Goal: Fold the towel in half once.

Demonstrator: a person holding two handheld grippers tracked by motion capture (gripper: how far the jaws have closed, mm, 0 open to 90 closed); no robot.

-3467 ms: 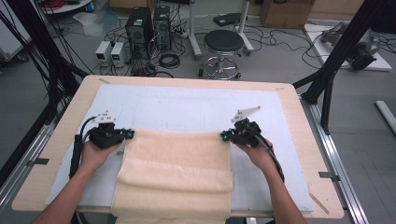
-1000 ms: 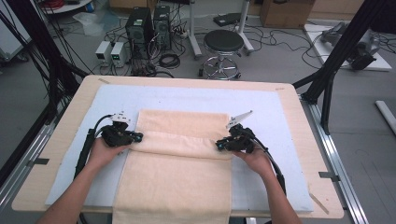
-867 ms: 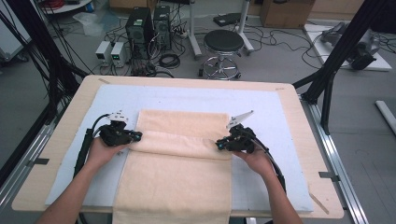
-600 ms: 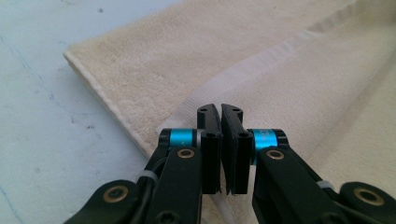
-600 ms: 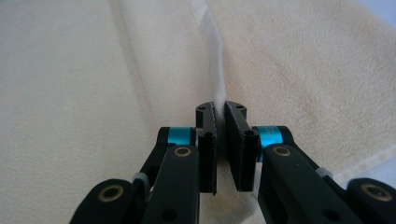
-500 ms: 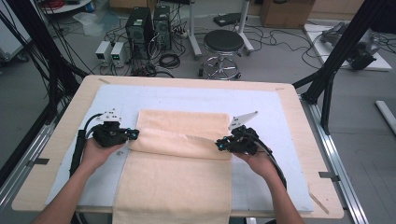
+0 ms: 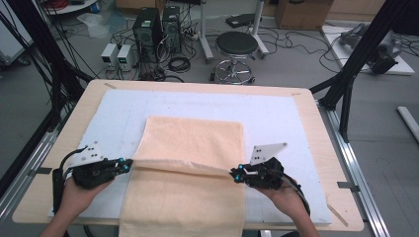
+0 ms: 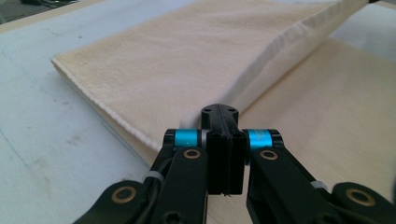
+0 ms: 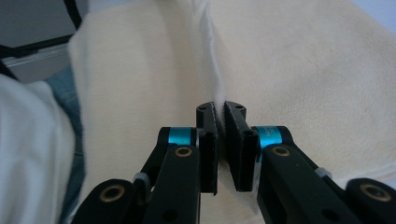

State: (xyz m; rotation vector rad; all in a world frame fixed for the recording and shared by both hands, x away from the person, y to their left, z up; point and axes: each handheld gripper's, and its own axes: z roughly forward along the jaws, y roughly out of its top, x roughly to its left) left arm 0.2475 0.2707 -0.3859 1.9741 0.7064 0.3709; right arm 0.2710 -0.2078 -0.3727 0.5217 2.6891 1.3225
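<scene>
A peach towel (image 7: 192,140) lies on the white mat (image 7: 281,116), its near end hanging over the table's front edge. An upper layer runs from the far fold to an edge lifted slightly above the lower layer. My left gripper (image 7: 129,165) is shut on the left corner of that lifted edge. My right gripper (image 7: 233,174) is shut on its right corner. In the left gripper view the jaws (image 8: 219,112) pinch the hem, and the towel (image 8: 187,60) stretches away taut. In the right gripper view the gripper (image 9: 219,112) clamps a thin ridge of towel (image 9: 303,70).
The wooden table (image 7: 321,128) frames the mat, with bare mat left and right of the towel. Beyond the far edge stand a black stool (image 7: 237,44) and computer towers (image 7: 153,24). A black frame post (image 7: 356,64) rises at the right.
Both grippers have moved toward the person and slightly up, drawing the held towel edge back over the lower layer. The upper layer now covers more of the towel.
</scene>
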